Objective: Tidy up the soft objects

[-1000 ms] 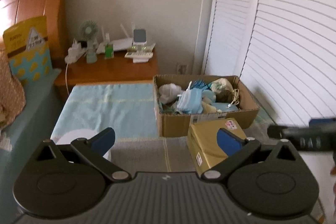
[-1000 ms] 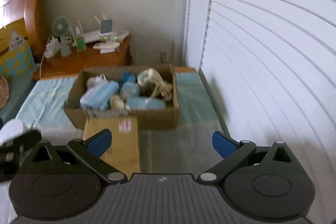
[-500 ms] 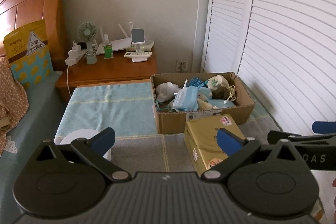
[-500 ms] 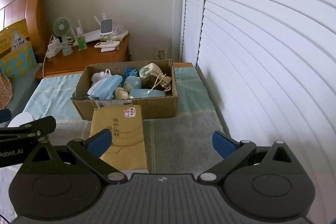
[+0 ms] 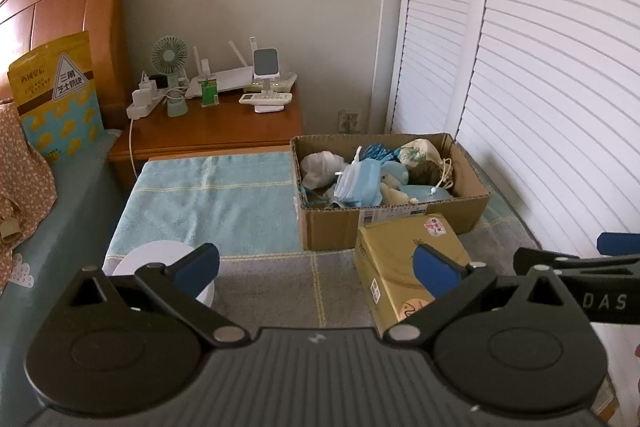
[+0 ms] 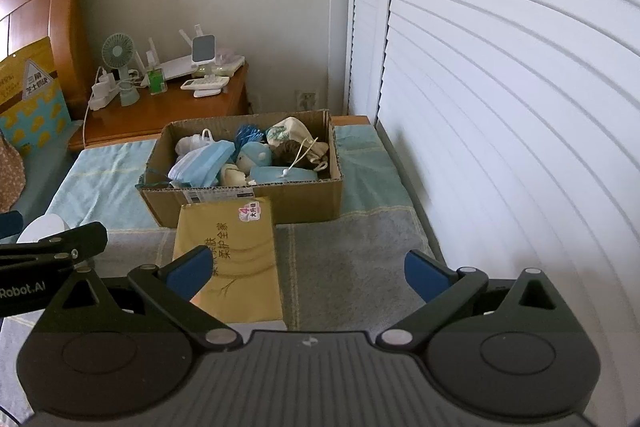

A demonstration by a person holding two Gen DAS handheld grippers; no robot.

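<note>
- Both tools hang spread and empty above the near end of the towel-covered bench: the left tool point(image 5: 316, 267) over the grey towel point(image 5: 280, 291), the right tool point(image 6: 306, 267) beside it, each with its blue pads well apart and nothing between them.
- The soft objects lie heaped in the cardboard box point(image 6: 304, 197) at the far right of the bench: a stack of blue face masks point(image 6: 202, 163), a white bundle point(image 5: 320, 167), a blue plush toy point(image 6: 256, 157) and a cream drawstring pouch point(image 6: 294, 137), its cord trailing over the pile.
- A yellow tissue pack point(image 6: 228, 259) lies just in front of the box, touching its near wall; a white roll point(image 5: 160, 257) sits at the near left.
- Likely trouble: the heap is tangled, so a pinch on the masks may lift only the top one by its ear loop, or drag the pouch's cord along with it.
- The box looks light; a pull on a snagged item could slide or tip it toward the shutter doors point(image 6: 500, 107).
- The two tools are close together, so a reach across could knock them into each other.
</note>
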